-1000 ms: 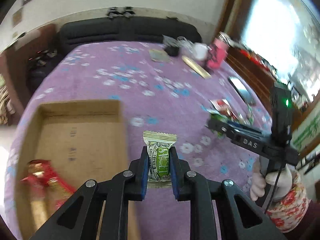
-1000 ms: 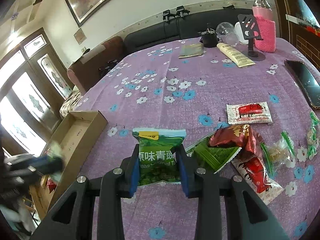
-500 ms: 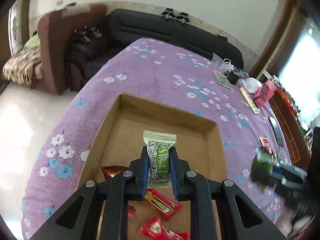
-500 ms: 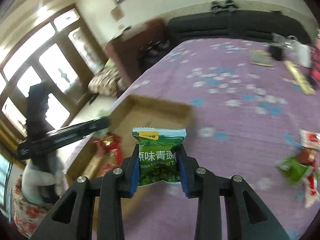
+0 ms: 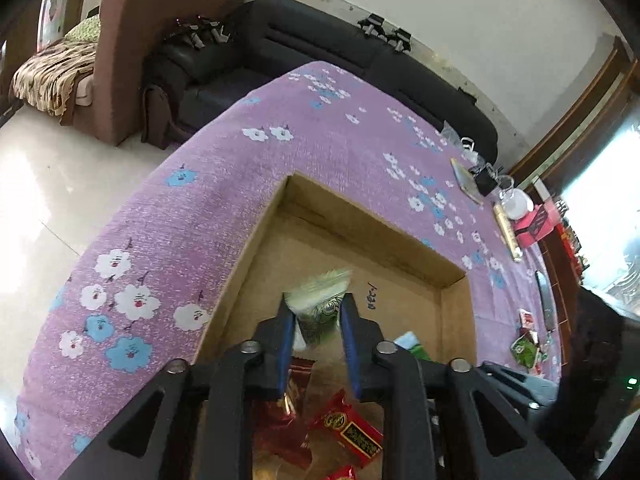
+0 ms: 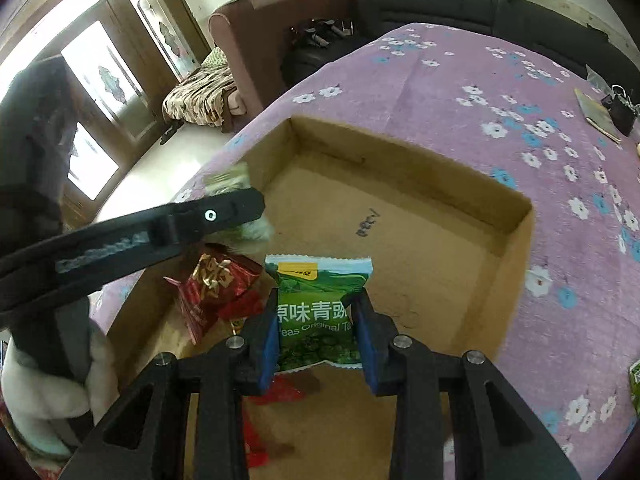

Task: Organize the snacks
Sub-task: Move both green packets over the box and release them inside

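A shallow cardboard box (image 5: 384, 236) (image 6: 516, 216) lies on the purple flowered tablecloth. My left gripper (image 5: 316, 328) hovers over the box with its jaws parted; a small green-and-white snack packet (image 5: 320, 304) is blurred and tilted between them, slipping free. My right gripper (image 6: 318, 320) is shut on a green pea snack bag (image 6: 316, 308) and holds it above the box floor. Red snack packets (image 5: 352, 432) (image 6: 216, 288) lie at the near end of the box. The left gripper also shows in the right wrist view (image 6: 240, 208).
More snack packets (image 5: 528, 344) lie on the cloth to the right of the box. A phone (image 5: 546, 300), a pink bottle (image 5: 536, 224) and cups stand near the far right table edge. A black sofa (image 6: 480, 4) and a brown armchair (image 5: 132, 40) stand beyond the table.
My left gripper has opened and the small green packet is tipping out of it over the box. My right gripper has carried the pea bag over the box.
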A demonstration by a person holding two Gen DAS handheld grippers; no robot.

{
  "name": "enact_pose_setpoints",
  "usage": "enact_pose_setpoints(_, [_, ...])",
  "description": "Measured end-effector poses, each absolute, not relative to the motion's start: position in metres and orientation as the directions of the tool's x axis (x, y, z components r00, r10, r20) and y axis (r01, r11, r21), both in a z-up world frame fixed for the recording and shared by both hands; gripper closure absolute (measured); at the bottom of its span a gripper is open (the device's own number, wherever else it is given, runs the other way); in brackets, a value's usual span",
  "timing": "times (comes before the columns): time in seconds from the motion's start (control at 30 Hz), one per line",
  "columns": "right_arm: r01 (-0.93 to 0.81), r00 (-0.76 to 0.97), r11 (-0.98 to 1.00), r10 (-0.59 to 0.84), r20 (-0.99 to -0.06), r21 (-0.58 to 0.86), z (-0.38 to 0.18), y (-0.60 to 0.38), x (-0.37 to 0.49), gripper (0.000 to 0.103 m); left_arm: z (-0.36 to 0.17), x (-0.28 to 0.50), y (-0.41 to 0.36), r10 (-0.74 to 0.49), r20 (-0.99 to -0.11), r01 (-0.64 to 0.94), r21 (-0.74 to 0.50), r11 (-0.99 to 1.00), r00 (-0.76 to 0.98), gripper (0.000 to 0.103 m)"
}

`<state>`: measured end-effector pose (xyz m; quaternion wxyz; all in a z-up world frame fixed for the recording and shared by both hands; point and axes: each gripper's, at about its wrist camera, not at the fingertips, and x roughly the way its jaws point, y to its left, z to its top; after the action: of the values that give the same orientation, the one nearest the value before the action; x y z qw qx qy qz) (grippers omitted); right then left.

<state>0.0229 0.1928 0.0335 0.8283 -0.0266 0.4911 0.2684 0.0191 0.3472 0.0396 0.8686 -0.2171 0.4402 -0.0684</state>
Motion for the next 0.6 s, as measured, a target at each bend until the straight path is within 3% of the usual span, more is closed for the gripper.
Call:
enact_pose_setpoints(0.07, [-0.474, 0.376, 0.853, 0.421, -0.826, 0.219, 0.034, 0.194, 0.02, 0.069, 0.044, 0.012, 0.353, -0.312, -0.72, -0.077, -0.451, 0.889, 0.62, 0.056])
enact_pose_setpoints(0.17, [-0.479, 0.395, 0.854, 0.418, -0.818, 0.205, 0.039, 0.191, 0.014, 0.069, 0.052, 0.002, 0.36, -0.326, -0.687, -0.08, -0.488, 0.869, 0.65, 0.043])
enact_pose_setpoints(0.5, [-0.448, 0.503, 0.862, 0.462, -0.73, 0.237, 0.075, 0.136, -0.014, 0.064, 0.112, -0.037, 0.347, -0.317, -0.598, -0.068, -0.532, 0.844, 0.736, 0.025])
enact_pose_setpoints(0.6, [-0.423, 0.531, 0.868, 0.47, -0.705, 0.26, 0.082, 0.111, -0.021, 0.064, 0.14, -0.056, 0.33, -0.337, -0.528, -0.014, -0.553, 0.833, 0.779, 0.014])
